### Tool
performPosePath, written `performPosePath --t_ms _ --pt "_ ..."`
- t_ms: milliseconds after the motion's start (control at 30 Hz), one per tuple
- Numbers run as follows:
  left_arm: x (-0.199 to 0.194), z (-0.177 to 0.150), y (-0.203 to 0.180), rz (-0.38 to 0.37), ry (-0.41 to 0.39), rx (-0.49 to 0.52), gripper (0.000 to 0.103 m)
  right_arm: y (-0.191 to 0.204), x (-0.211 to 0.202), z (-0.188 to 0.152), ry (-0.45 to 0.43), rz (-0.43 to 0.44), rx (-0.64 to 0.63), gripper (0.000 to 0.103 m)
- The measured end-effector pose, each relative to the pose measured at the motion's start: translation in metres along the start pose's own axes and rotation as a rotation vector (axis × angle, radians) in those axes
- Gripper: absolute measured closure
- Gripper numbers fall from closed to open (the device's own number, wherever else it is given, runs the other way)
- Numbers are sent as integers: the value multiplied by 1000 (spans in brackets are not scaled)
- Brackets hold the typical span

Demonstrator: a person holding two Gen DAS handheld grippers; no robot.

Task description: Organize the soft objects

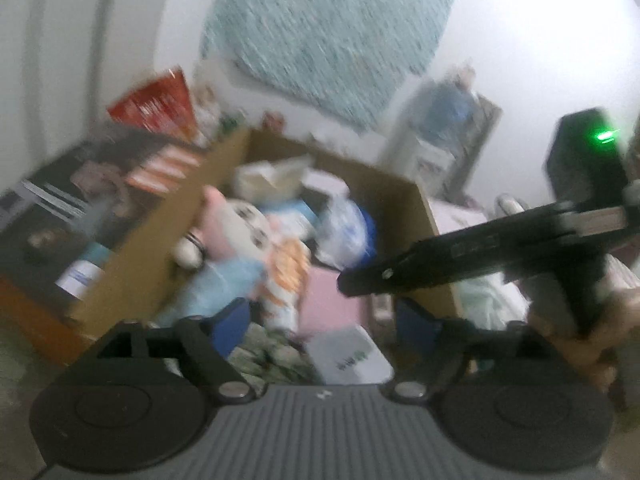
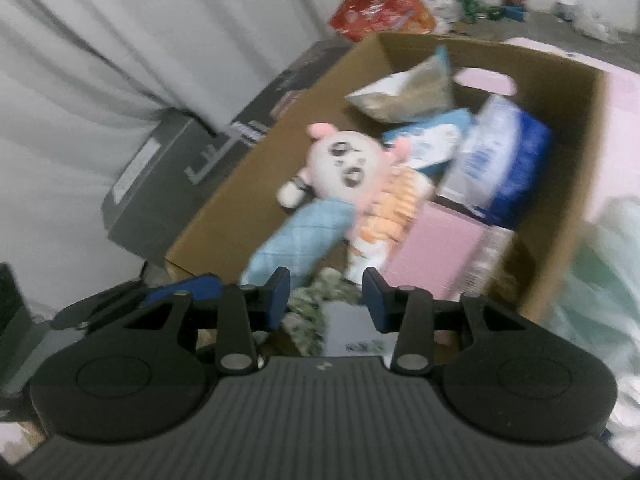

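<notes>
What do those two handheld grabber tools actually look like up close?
Both match: the left gripper and right gripper have ribbed grey bodies, round black discs, black linkage arms with silver pivots and blue fingertip pads. A green light glows on the right one.

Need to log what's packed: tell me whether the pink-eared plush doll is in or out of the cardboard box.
In. The plush doll lies inside the cardboard box, on a light blue cloth.

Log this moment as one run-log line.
left claw: open, empty | right claw: part open, empty | both over cardboard box | plush doll lies in box
</notes>
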State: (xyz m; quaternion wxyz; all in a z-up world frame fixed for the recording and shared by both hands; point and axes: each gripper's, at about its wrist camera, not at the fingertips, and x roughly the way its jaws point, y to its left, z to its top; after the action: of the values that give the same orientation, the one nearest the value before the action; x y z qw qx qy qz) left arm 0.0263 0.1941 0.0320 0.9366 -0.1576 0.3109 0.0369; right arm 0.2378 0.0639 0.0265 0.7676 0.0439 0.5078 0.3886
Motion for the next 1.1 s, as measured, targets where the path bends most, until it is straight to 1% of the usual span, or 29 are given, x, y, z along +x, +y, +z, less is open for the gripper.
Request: performPosePath --t_ms 100,167,233,267,300,433,533,633,733,800,833,867,900,933,967,1000,1033,1067,1100 --pt "-23 -3 7 72 -76 11 8 4 29 8 57 6 -3 70" --pt "-31 -4 13 116 -100 9 6 5 48 9 105 -5 -7 70" --pt "-37 -7 22 153 -103 -7 6 4 65 8 165 -12 -7 70" --pt "-39 -9 27 162 -99 -20 5 3 72 5 198 -18 -9 70" --pt "-40 -11 32 165 -96 -34 5 2 74 2 212 -22 -14 70" --pt "-42 -24 52 178 -70 -98 5 1 71 -3 245 -38 -34 70" --pt "-44 -30 62 188 -69 -122 5 -2 64 -3 240 -61 -41 69" --pt "-49 -33 63 184 -81 -136 5 -4 50 0 191 -48 -21 68" --pt "-54 -32 56 178 -102 -125 5 -4 24 2 94 -16 -1 66" --pt "-60 -32 49 177 -121 -105 0 0 -4 -3 -2 -19 -15 54" --pt "-63 -32 44 176 -132 -92 0 3 -18 -6 -50 -34 -28 52" --pt "-65 -31 39 173 -138 -82 0 6 -34 -11 -101 -64 -47 45" --pt "-67 -31 34 171 -141 -71 0 9 -48 -17 -143 -100 -70 34" --pt "-69 -30 28 168 -144 -58 0 12 -62 -24 -188 -144 -92 27" --pt "-71 -30 22 166 -145 -48 0 15 -75 -31 -231 -194 -112 17" --pt "-72 -30 17 163 -145 -39 0 17 -87 -40 -273 -245 -136 13" --pt "-73 -30 10 157 -141 -32 0 20 -97 -49 -304 -287 -160 12" --pt "-73 -30 5 150 -134 -31 0 22 -108 -59 -328 -328 -181 9" --pt "-73 -31 0 142 -123 -32 0 21 -115 -67 -343 -356 -191 1"
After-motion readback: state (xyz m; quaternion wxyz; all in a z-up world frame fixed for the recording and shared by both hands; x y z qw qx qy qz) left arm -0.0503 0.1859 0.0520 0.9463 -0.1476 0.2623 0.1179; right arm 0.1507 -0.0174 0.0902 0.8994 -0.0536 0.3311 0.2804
